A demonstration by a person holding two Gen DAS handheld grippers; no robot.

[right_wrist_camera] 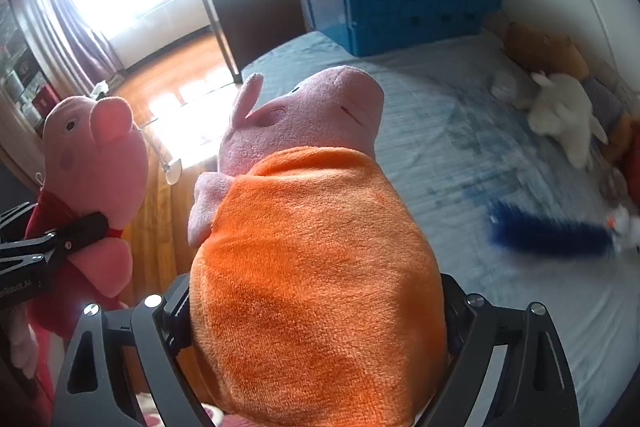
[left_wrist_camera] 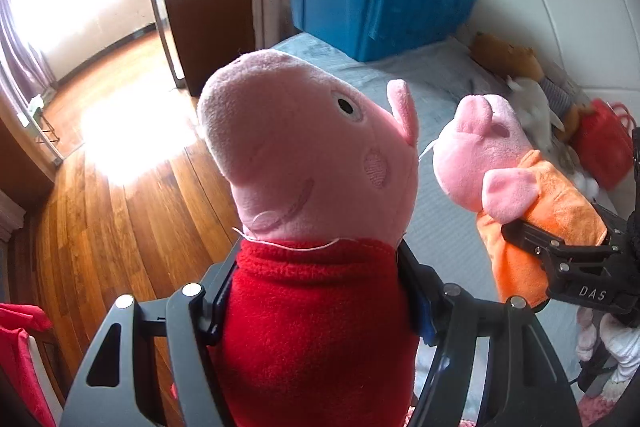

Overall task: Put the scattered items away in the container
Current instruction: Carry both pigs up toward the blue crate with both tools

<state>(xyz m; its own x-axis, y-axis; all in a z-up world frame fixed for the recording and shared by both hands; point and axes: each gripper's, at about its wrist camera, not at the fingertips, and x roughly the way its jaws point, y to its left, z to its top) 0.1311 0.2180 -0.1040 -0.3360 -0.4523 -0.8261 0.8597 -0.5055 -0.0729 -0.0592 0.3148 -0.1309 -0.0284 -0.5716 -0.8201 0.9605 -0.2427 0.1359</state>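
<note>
Left gripper (left_wrist_camera: 320,307) jaws clamp the red fleece pig (left_wrist_camera: 316,187) between them. Right gripper (right_wrist_camera: 316,327) jaws, set wide, clamp the rounded orange plush pig (right_wrist_camera: 312,247).

- The left gripper (left_wrist_camera: 320,291) has dark grey, angular fingers with triangular cut-outs and round silver screw heads at the joints.
- A blue pad (left_wrist_camera: 426,319) lines its right finger, just beside that finger's silver screw.
- The right gripper (right_wrist_camera: 316,311) has the same dark grey build, with silver screws and slotted cut-outs.
- From the left wrist, its black body bears white lettering (left_wrist_camera: 593,293), "DAS", below its screws.
- Beside that lettering sits something pale, perhaps a glove.
</note>
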